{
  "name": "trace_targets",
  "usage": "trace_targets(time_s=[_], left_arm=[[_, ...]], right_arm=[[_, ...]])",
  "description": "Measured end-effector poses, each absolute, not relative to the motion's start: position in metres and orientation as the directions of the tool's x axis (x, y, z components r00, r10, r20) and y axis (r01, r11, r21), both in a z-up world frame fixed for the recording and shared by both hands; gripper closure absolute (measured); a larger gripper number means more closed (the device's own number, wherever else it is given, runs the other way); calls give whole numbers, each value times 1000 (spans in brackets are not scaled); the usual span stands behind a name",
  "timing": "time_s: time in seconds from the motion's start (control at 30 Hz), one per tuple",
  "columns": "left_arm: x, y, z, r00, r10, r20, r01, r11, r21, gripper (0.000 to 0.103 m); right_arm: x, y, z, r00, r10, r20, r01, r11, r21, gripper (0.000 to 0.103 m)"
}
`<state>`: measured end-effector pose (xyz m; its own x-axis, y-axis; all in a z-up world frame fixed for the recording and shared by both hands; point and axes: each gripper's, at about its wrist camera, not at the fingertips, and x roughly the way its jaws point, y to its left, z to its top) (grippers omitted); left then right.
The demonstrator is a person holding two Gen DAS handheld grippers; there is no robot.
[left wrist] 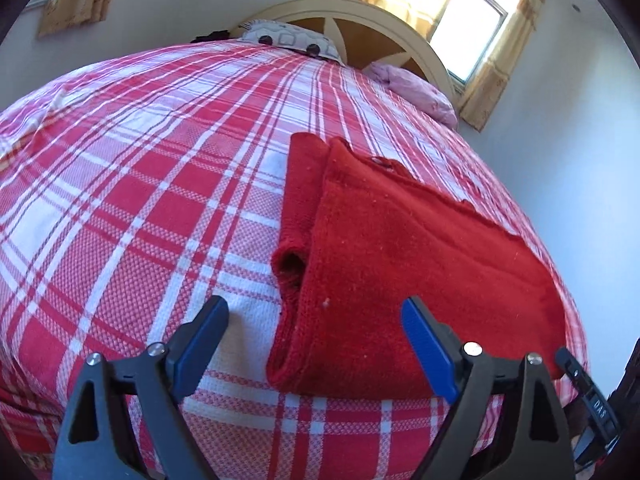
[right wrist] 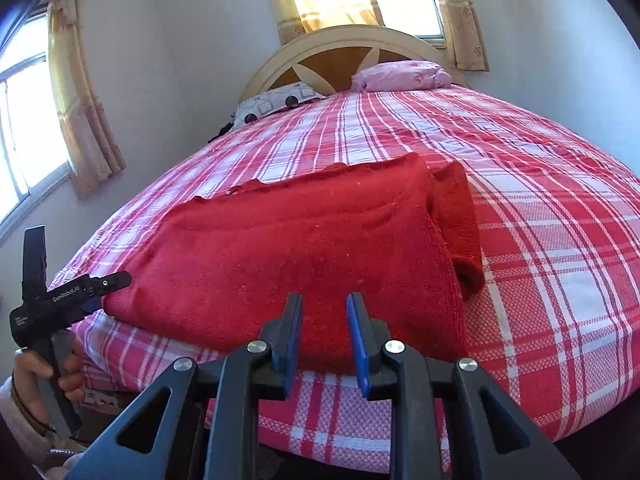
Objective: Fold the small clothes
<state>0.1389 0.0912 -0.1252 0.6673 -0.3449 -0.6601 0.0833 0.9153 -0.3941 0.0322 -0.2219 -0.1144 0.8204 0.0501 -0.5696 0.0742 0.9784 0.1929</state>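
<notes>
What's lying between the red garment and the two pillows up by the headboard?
Nothing but bare plaid bedspread. In the right wrist view the stretch runs unbroken from the red garment up to the pink pillow and the patterned pillow.

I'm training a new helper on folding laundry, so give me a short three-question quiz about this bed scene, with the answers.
1. True or false: the red sweater lies folded on the checked bedspread.
2. Whose fingers stand wider apart? A: left gripper. B: right gripper.
3. Fill in: the plain pillow at the headboard is ___.
Key: 1 true; 2 A; 3 pink.
</notes>
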Motion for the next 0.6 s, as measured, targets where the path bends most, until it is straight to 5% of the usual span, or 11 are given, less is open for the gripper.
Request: trace_targets(time_s=[0.23,0.47,0.6], left_arm=[[132,92,-127,690,-342,-638,53,903,-426,12],[123,83,-128,673,-344,-655,59,907,-416,47],[130,84,-129,649,-345,-678,48,908,-416,47]], right_arm=[[35,-217,-117,815,83,-574,53,975,215,79],[36,-215,-119,809,98,-580,44,973,226,79],[37,-215,-119,808,103,-580,40,973,227,79]])
